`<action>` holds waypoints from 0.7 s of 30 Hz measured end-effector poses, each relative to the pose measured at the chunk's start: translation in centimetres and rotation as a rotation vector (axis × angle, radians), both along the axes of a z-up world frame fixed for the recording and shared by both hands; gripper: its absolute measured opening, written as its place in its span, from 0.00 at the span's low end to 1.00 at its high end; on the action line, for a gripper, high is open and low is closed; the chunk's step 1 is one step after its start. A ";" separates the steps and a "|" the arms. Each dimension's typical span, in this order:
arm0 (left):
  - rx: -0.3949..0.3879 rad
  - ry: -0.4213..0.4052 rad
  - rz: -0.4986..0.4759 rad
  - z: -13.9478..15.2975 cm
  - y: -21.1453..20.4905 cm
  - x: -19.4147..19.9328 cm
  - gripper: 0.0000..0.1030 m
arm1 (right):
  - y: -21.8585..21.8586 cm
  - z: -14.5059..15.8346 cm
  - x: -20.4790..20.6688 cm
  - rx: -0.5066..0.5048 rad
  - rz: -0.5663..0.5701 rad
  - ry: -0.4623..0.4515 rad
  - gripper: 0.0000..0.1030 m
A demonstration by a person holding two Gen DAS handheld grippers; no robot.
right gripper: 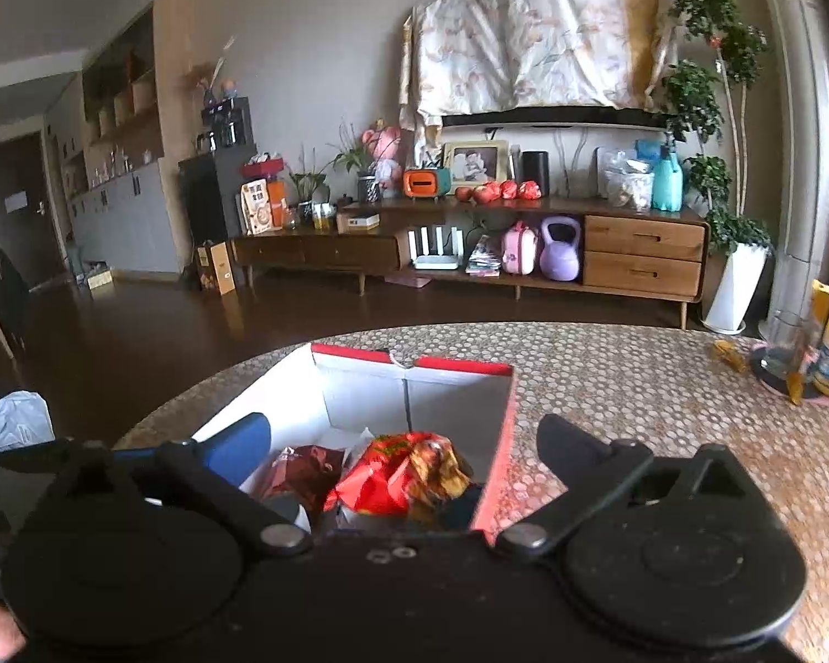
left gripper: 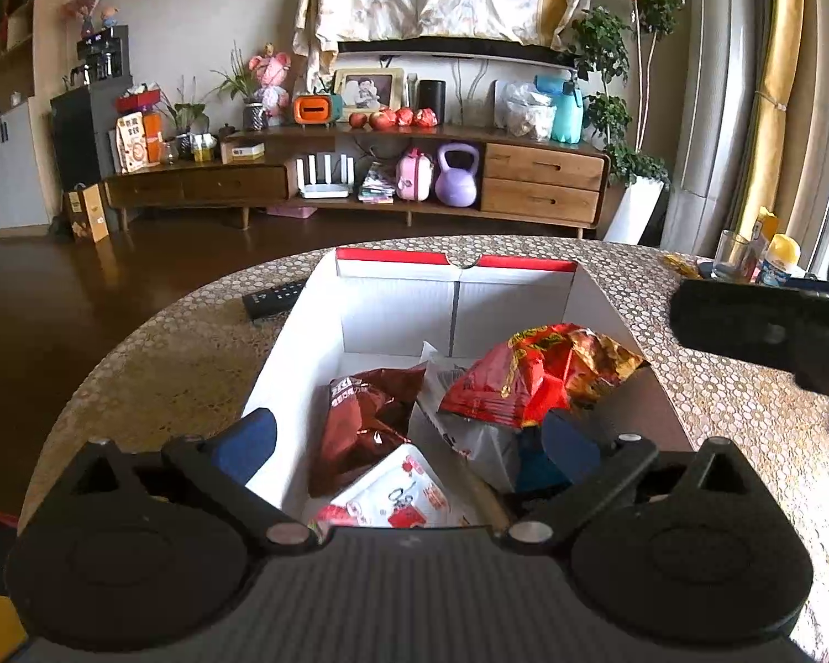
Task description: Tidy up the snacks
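A: Are the jaws of the left gripper (left gripper: 409,442) open?

B: Yes, wide open. Nothing is held. They hang over the box (left gripper: 525,282).

A: And the right gripper (right gripper: 409,439)?

B: Its jaws are wide open too, and empty. One finger is over the box, the other is outside its red wall.

A: What do the snacks look like?

B: Crinkly bags. A bright red bag (left gripper: 525,375) lies on top. A dark red bag (left gripper: 365,414) is beside it, and a white packet (left gripper: 403,492) sits nearer the camera.

A: Where is the box?

B: On the tabletop (left gripper: 746,387). It is white inside.
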State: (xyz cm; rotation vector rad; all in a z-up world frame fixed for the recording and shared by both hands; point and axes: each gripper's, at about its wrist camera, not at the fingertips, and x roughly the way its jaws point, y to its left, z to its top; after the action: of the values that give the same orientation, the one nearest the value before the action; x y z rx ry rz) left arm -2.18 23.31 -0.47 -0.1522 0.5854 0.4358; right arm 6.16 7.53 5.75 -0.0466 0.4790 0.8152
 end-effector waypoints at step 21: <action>0.009 -0.046 0.000 2.1 -5.5 -5.8 1.00 | -7.2 -1.5 -4.0 0.045 -0.073 0.063 1.00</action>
State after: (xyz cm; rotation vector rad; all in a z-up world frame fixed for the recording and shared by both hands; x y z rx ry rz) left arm -7.97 17.80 1.67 -0.1528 0.5380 0.4339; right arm 2.14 0.34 4.23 0.0376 0.5187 0.7569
